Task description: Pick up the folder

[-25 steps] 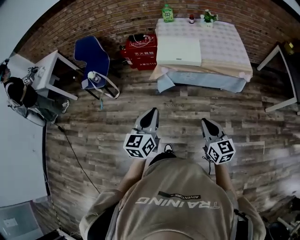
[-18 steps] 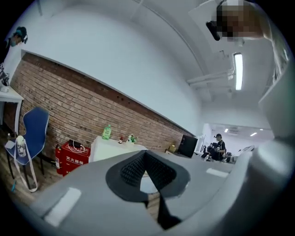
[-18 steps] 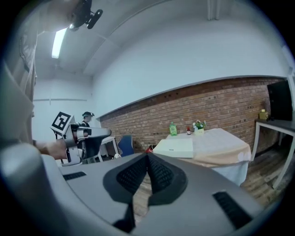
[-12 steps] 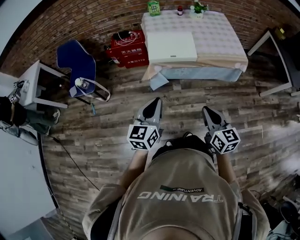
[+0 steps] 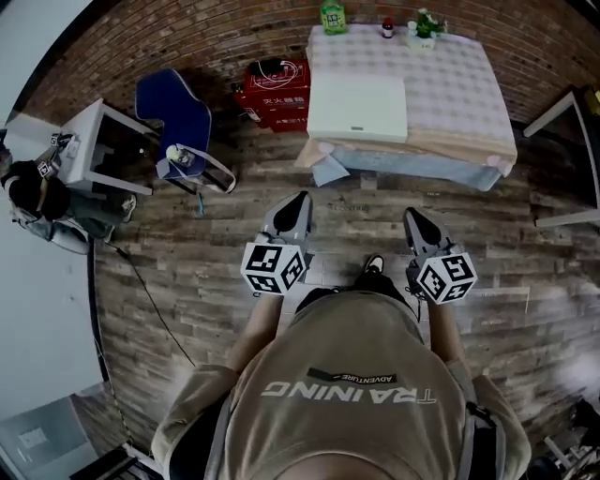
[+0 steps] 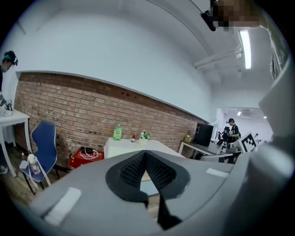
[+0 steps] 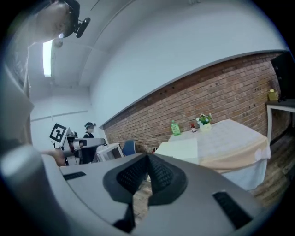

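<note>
A pale cream folder (image 5: 357, 109) lies flat on the left part of a cloth-covered table (image 5: 459, 84) by the brick wall; it also shows in the right gripper view as the folder (image 7: 180, 148). My left gripper (image 5: 298, 200) and right gripper (image 5: 411, 217) hang over the wooden floor, well short of the table, both pointing toward it. Both are shut with nothing between their jaws. The left gripper (image 6: 146, 158) and right gripper (image 7: 148, 161) each show closed pads.
A green bottle (image 5: 333, 16), a small red bottle (image 5: 387, 27) and a little plant (image 5: 423, 24) stand at the table's far edge. A red box (image 5: 277, 92), a blue chair (image 5: 176, 117) and a white side table (image 5: 98, 146) stand to the left. Another white table (image 5: 570, 112) is at the right.
The whole view has shifted as the person walks; the table and folder sit a little lower and nearer now than half a second ago. Both grippers stay shut and side by side.
</note>
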